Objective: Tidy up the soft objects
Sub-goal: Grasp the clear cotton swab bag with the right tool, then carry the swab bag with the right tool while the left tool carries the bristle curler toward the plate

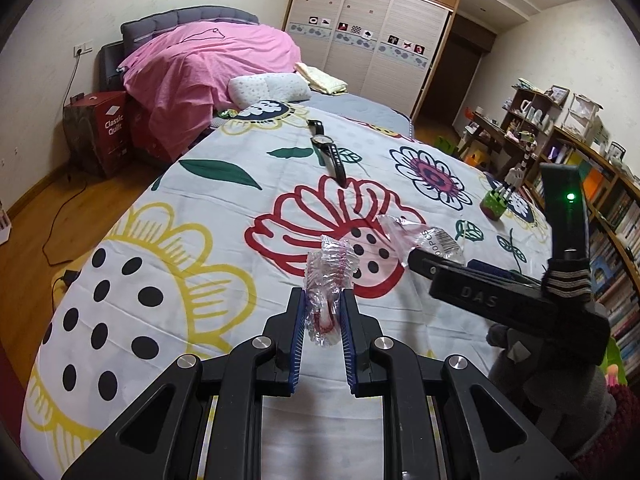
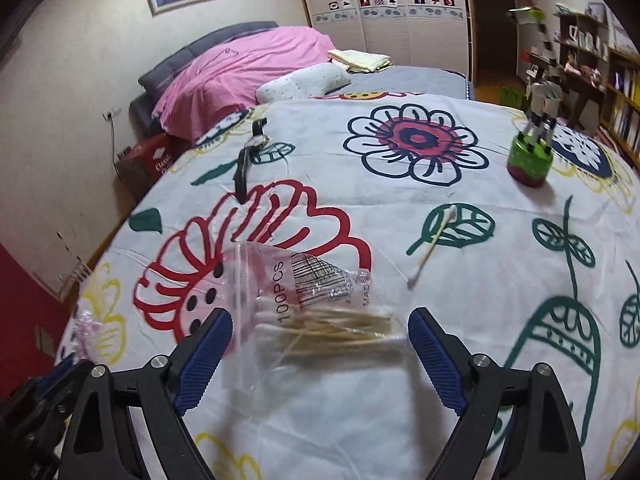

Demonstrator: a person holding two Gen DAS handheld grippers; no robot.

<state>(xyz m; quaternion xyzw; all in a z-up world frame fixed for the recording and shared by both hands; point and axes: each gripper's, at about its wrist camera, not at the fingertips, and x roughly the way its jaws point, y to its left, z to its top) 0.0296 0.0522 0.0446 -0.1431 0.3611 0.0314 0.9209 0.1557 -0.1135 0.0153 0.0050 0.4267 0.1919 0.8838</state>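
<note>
My left gripper (image 1: pixel 322 296) is shut on a crumpled strip of clear plastic (image 1: pixel 329 268) with a pink band, held just above the flowered bedspread (image 1: pixel 160 240). A clear zip bag (image 2: pixel 280 276) printed "100PCS" lies flat on the spread with several cotton swabs (image 2: pixel 344 324) inside. My right gripper (image 2: pixel 320 320) stands open with its blue pads on either side of that bag, not touching it. One loose cotton swab (image 2: pixel 432 246) lies to the right on a green leaf print. I cannot tell whether the crumpled plastic joins the bag.
A black wristwatch (image 1: pixel 330 152) lies further up the bed. A green pot with a toy figure (image 2: pixel 530 160) stands at the right. A white pillow (image 1: pixel 268 88), pink blanket (image 1: pixel 208 56) and folded cloth (image 2: pixel 360 60) sit at the head. Bookshelves (image 1: pixel 616 232) line the right wall.
</note>
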